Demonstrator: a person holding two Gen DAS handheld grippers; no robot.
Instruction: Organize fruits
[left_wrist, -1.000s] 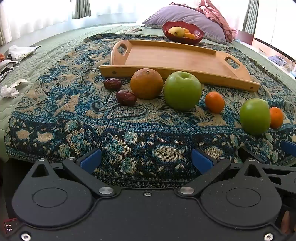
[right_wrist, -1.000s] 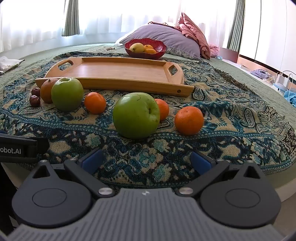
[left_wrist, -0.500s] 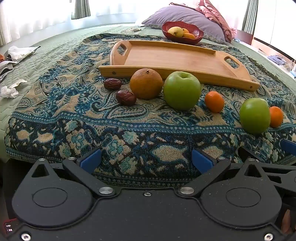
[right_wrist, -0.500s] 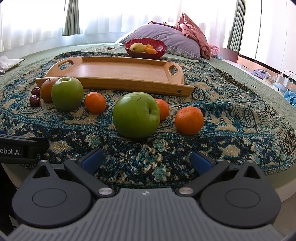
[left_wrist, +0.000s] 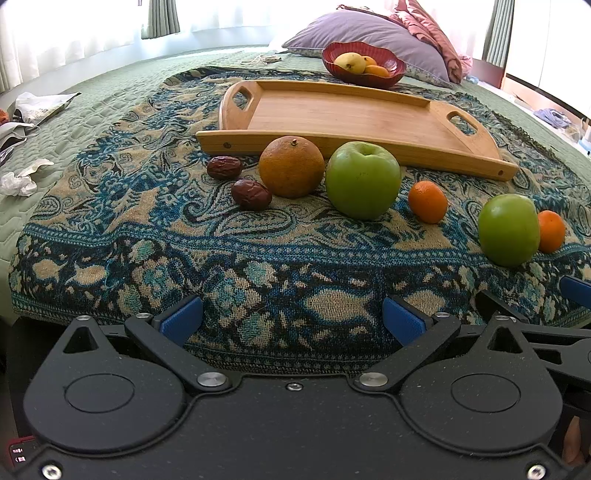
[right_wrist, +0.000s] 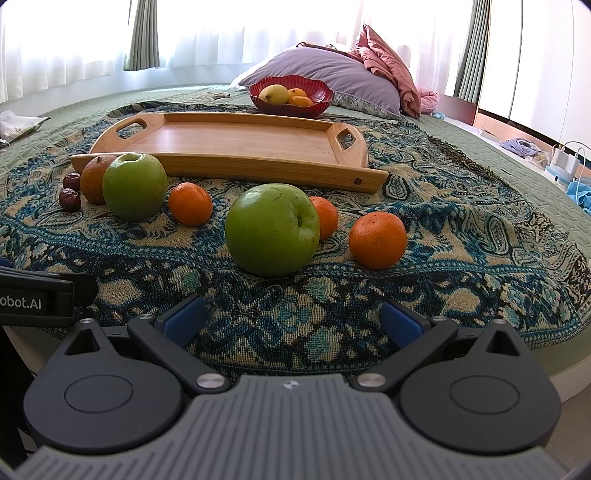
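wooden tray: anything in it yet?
Empty. The rectangular wooden handled tray shows only bare boards in both views; the apples, oranges and dates all lie on the patterned blue blanket in front of it.

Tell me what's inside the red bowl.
The red bowl holds a yellow fruit and at least two small oranges. Its rim hides the bottom, so anything lower can't be seen.

Small mandarin (right_wrist: 325, 217) half behind green apple (right_wrist: 272, 229)
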